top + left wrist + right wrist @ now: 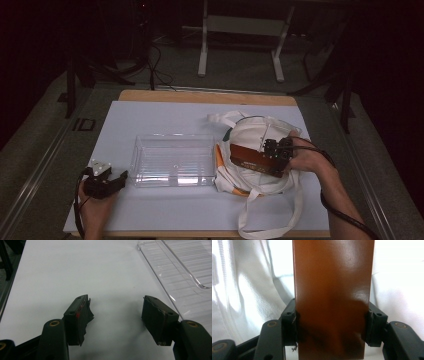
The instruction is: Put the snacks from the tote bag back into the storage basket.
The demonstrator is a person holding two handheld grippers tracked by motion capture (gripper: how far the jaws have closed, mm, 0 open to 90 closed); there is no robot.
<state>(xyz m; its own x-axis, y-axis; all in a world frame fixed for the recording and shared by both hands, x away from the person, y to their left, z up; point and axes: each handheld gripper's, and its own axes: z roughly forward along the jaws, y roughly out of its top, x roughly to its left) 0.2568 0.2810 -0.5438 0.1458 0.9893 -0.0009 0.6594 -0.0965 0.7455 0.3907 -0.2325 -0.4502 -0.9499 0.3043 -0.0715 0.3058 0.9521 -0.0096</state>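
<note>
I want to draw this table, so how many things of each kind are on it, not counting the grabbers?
Clear plastic tray: 1
White cloth bag: 1
Brown box, held over the bag by the right gripper: 1
Total: 3

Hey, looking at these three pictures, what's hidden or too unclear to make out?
- Brown box: in the right gripper view it's cut off by the top and bottom edges, with no readable print.
- White tote bag: in the high view, the box and right gripper cover whatever is inside.
- Clear tray: cut off by the left gripper view's right edge.
- Room behind the table: too dark.
</note>
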